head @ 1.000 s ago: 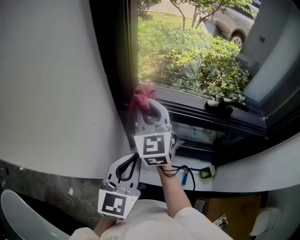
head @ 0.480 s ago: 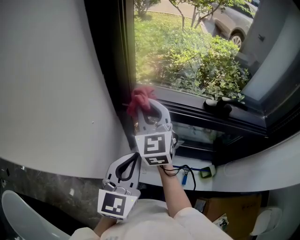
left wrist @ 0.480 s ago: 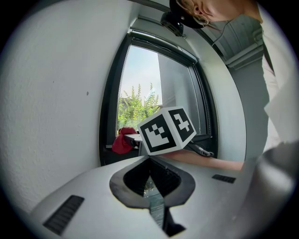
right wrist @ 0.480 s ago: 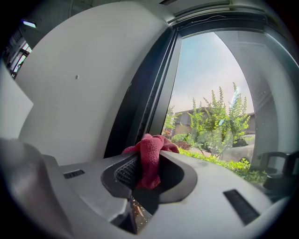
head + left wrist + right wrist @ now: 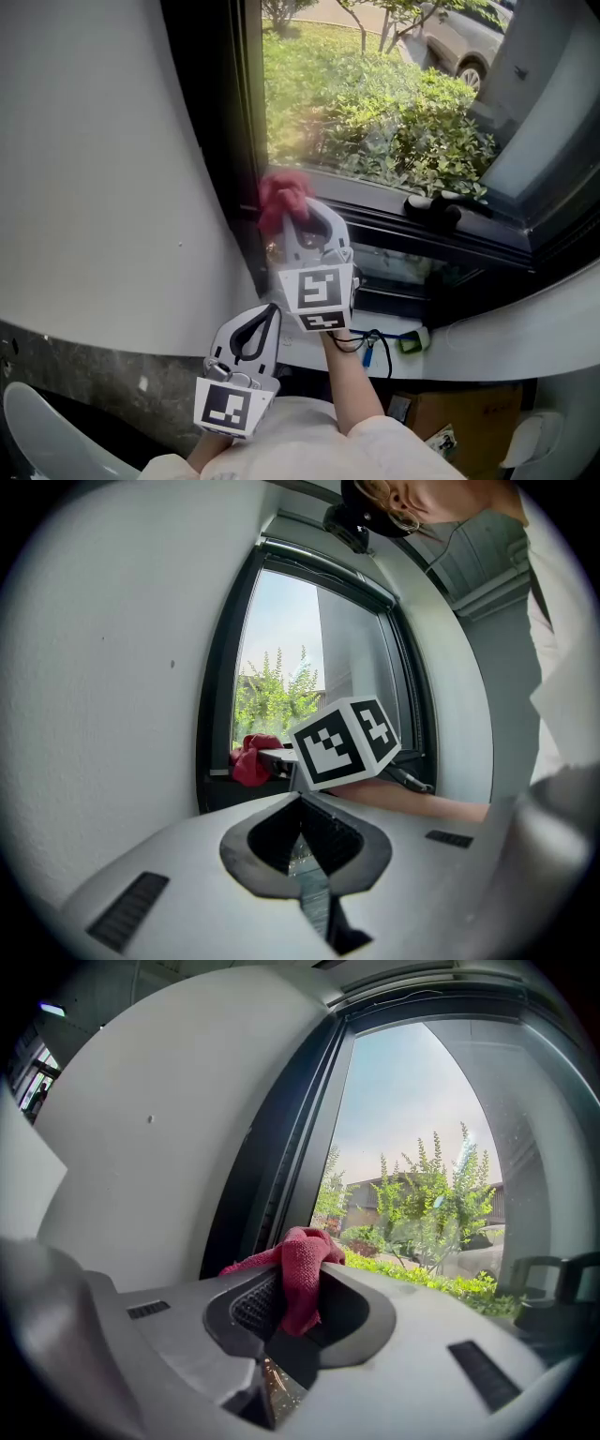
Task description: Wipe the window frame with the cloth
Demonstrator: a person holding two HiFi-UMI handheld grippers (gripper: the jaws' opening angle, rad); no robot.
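**Entry: cloth at lower left corner of window, wipe under way**

Setting: pale curved wall on the left. A dark window frame runs up beside it, and its bottom rail goes off to the right. Green shrubs and a parked car are visible through the glass. A white sill lies below the rail.

Observations:
- Right gripper is raised to the near left corner of the pane. Its 2 jaws are clamped on a red cloth, and a small wad sticks out past the tips. The right gripper view shows the fabric bunched between the ribbed pads.
- The cloth sits where the vertical frame member meets the bottom rail and looks pressed to the frame. No view confirms contact.
- Left gripper hangs lower and nearer, just beside the wall. Its jaws are pressed together with nothing between them, and it plays no part in the wipe.

Judgement: an early or middle stroke, since most of the frame lies above and to the right of the cloth.

Risks:
1. Only a little cloth protrudes, so a steeper tilt could bring the hard jaw tips onto the frame or glass and scrape it.
2. Drag along the frame could pull the wad out of the pinch.
3. The corner is tight, so the stroke could drift onto the pane and miss the frame.
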